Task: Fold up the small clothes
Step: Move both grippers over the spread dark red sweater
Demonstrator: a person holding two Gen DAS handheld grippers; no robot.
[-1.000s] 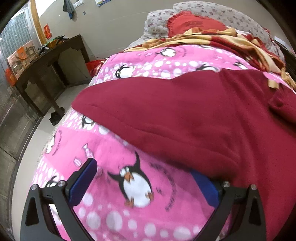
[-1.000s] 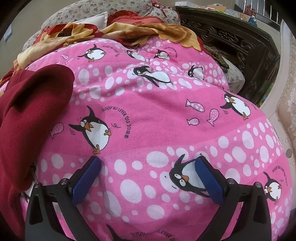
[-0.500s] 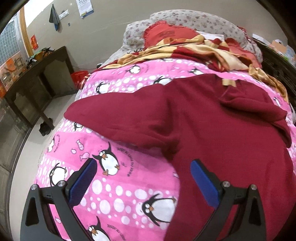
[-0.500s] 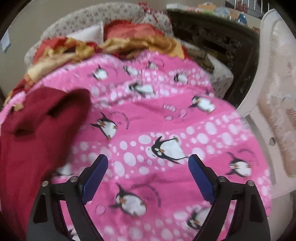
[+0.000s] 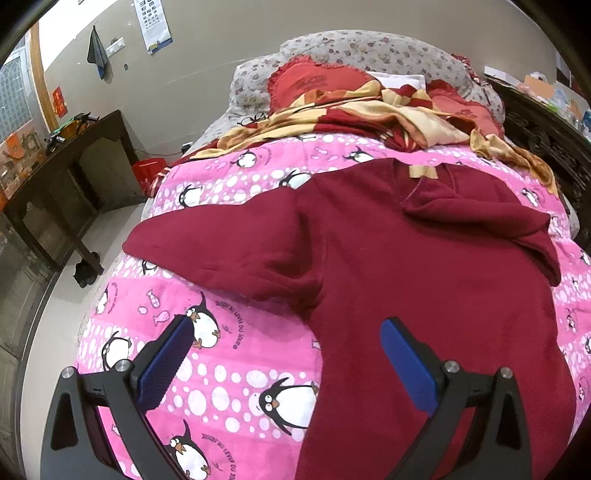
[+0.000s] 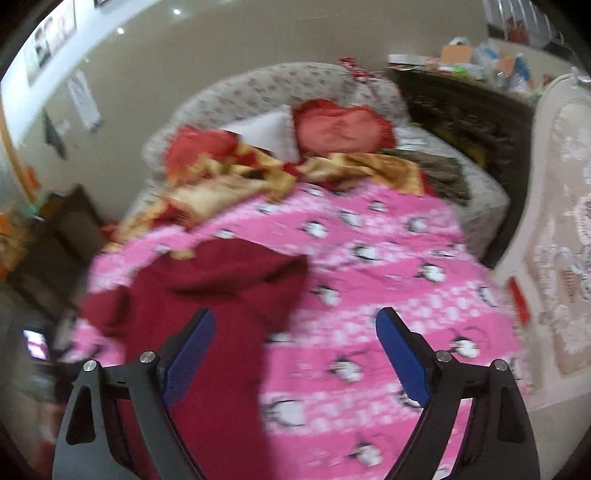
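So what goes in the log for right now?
left gripper: open, empty | right gripper: open, empty | maroon sweater: flat on penguin blanket, one sleeve already folded in

I am working in a lived-in home bedroom. A bed [image 5: 258, 387] fills both views, spread with a pink penguin-print blanket [image 5: 236, 373] and, toward the head, a rumpled red-and-yellow blanket [image 5: 369, 114], red cushions [image 5: 314, 81] and a flowered padded headboard [image 5: 369, 48]. A dark wooden side table [image 5: 55, 173] with clutter on top stands by the plain beige wall [image 5: 207, 55], where a calendar-like sheet [image 5: 153, 24] and a hanging cloth [image 5: 96, 50] are fixed. In the right wrist view, a dark carved cabinet [image 6: 461, 110] loaded with household odds and ends stands beside the bed. The floor [image 5: 48, 314] is pale and bare.
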